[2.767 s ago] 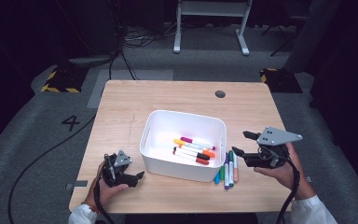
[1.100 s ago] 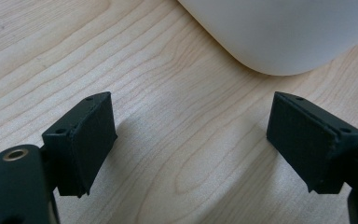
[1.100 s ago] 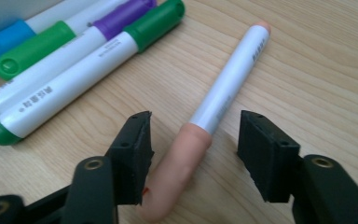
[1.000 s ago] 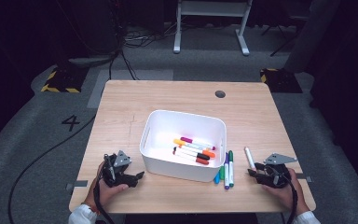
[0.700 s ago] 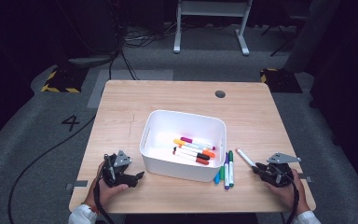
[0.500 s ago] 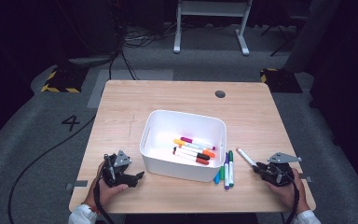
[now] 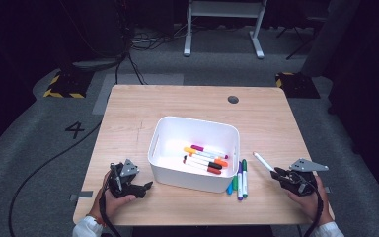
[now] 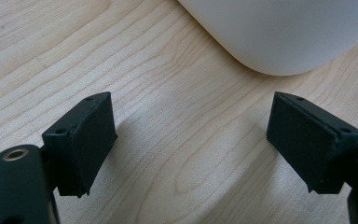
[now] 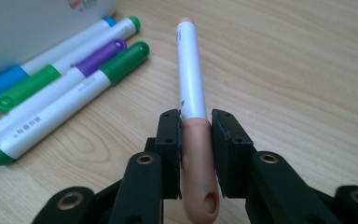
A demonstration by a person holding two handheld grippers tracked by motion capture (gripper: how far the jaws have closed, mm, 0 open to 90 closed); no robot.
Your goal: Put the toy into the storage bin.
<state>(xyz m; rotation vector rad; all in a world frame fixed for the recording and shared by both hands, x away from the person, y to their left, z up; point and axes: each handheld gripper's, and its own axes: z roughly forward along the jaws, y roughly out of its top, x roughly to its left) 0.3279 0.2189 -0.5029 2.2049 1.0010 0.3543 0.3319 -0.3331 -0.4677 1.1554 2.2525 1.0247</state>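
While the left hand-held gripper (image 7: 145, 186) is rested at the lower left of the high view on the table (image 7: 128, 113), its jaws are spread wide with nothing between them. At the lower right, the right hand-held gripper (image 7: 275, 172) is clamped on the peach cap of a white marker (image 9: 192, 100), whose barrel is seen pointing up-left, just right of the loose markers (image 7: 240, 178) beside the white bin (image 7: 193, 124).

— What's different about your right gripper (image 7: 280, 174) now?
— You brought it down from above the table's right edge to the wood, and its jaws closed on the peach-capped marker (image 9: 192, 100).
— And the marker?
— It turned, tip swinging left.
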